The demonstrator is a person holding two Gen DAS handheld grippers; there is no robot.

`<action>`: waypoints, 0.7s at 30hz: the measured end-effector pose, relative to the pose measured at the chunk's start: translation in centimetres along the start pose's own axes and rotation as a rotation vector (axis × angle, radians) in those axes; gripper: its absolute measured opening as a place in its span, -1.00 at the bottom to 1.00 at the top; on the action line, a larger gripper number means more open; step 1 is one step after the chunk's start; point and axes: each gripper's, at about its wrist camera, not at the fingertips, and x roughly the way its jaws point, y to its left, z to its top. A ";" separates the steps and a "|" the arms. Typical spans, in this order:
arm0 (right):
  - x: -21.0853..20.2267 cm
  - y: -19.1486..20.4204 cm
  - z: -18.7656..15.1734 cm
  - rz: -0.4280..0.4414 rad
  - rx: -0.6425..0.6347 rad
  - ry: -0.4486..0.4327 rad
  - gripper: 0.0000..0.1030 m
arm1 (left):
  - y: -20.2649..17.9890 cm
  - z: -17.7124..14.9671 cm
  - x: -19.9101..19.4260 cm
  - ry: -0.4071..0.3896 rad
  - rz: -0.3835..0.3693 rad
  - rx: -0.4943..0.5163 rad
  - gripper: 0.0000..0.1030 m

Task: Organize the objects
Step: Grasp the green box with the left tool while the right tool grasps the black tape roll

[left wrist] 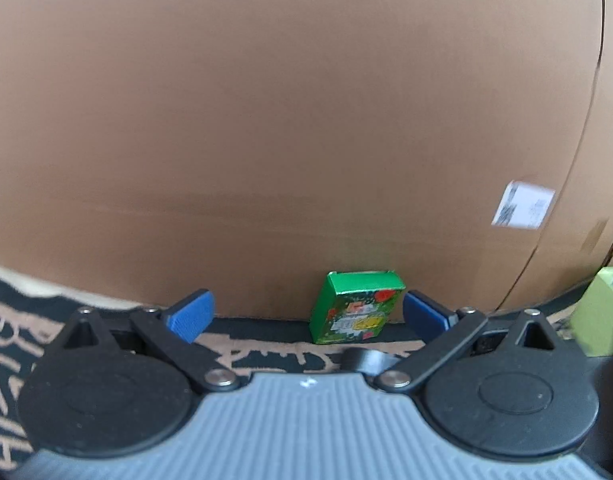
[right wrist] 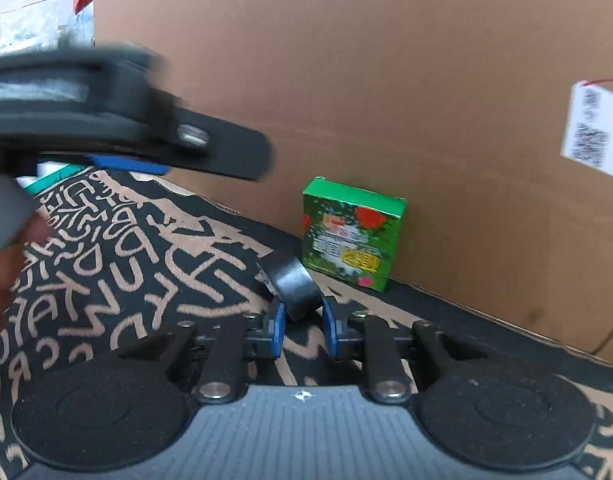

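Green box: the green box stands upright against the cardboard wall, and it's our landmark for everything else.
Black tape roll: the tape roll sits on the patterned cloth just in front of the green box, slightly to its left in the right wrist view.
Right gripper: the right gripper is right at the roll, blue pads either side of its near edge, jaws narrowed around it; whether the pads truly bite yet, I can't tell.
Left gripper: the left gripper faces the green box with its jaws spread wide and nothing between them; the box lies toward its right finger.
Step in hand: it looks like the roll is being picked up by the right gripper.
Doing it well: push in a touch deeper so the pads cover the roll's flat sides rather than only its near edge, squeeze square, then lift straight up, clear of the green box.
Watch out: a round roll could twist or roll away toward the green box if pinched off-centre.
Olive box: an olive-green box stands further right of the green box, well apart.
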 end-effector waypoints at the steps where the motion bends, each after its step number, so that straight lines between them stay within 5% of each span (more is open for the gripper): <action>1: -0.7 0.0 -0.4 -0.011 -0.009 -0.009 -0.56 | -0.5 0.0 0.8 0.013 0.003 0.014 1.00; 12: -9.2 -1.4 -5.1 -0.089 0.050 -0.034 -0.56 | -4.8 0.7 7.6 0.102 0.037 -0.008 0.98; 14: -10.1 -1.3 -5.3 -0.091 0.069 -0.039 -0.56 | -5.0 0.6 8.3 0.127 0.057 -0.026 0.73; 15: -10.6 -1.4 -5.6 -0.094 0.077 -0.044 -0.56 | -4.9 0.5 8.3 0.143 0.057 -0.044 0.34; 20: -13.3 -1.5 -6.9 -0.110 0.101 -0.060 -0.56 | -5.0 -0.2 5.1 0.141 0.011 -0.047 0.11; 21: -12.7 -2.2 -6.6 -0.114 0.110 -0.062 -0.56 | -5.2 -0.5 4.0 0.140 -0.002 -0.043 -0.30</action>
